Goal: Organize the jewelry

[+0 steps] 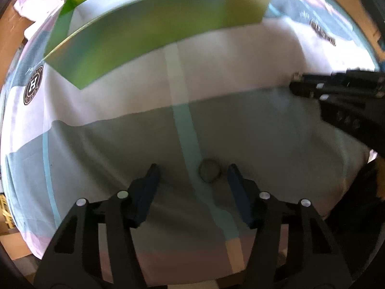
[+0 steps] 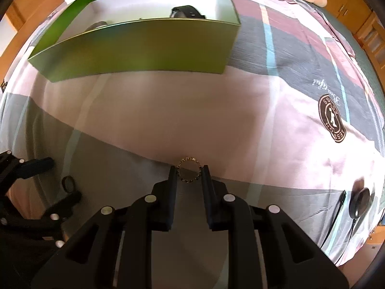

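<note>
A: Which step is in hand?

B: The pick-up. A beaded ring (image 2: pixel 188 169) is pinched between the fingers of the right gripper (image 2: pixel 188 172) on the bedspread (image 2: pixel 216 120). A second, darker ring (image 1: pixel 209 170) is bracketed by the spread fingers of the left gripper (image 1: pixel 192 175), nearer the right-hand finger (image 1: pixel 234 175), and is not yet touched.

A: And the destination?

B: The green box (image 2: pixel 134 45) is seen at twelve o'clock in both views; dark items are already held in it.

A: What is called for next?

B: Probably the pinched ring is to be lifted clear and carried over the near wall, while the left fingers are closed squarely on the other ring.
</note>
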